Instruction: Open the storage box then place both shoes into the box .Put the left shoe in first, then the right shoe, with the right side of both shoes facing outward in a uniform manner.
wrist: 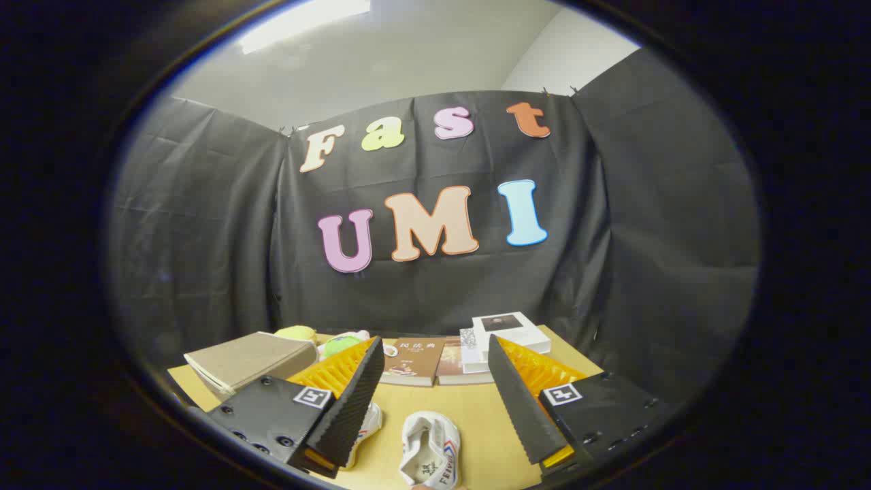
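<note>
Gripper view: white shoe lies between open hand-held gripper fingers.

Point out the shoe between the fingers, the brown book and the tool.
shoe (430, 449): gripper view, on its open top, between the fingers.
brown book (414, 361): gripper view, on its front cover, beyond the fingers.
tool (435, 401): gripper view, midway between its fingertips; fingers open, touching nothing.
</note>
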`<state>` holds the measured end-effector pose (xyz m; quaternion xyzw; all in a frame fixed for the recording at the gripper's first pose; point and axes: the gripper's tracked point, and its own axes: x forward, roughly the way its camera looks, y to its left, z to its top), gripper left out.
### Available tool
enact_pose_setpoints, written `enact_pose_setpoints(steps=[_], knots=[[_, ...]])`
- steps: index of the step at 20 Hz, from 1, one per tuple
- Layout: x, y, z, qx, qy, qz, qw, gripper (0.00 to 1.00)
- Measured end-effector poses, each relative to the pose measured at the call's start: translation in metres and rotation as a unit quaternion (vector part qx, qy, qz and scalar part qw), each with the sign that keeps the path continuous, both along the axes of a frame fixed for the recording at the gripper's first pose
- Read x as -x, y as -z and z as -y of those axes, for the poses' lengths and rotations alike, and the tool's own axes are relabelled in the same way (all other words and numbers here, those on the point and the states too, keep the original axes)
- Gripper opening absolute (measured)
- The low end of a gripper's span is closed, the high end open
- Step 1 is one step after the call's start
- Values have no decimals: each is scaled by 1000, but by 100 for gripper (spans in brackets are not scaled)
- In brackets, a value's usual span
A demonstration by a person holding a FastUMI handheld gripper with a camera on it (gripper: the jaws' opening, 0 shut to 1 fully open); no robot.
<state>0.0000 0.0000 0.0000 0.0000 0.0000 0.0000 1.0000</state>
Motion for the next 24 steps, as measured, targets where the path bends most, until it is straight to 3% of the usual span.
enact_pose_setpoints(steps=[10, 24], knots=[[-11, 24, -30, -25, -31, -18, 999, 97], [-13, 22, -24, -126, -30, 1, 992, 97]])
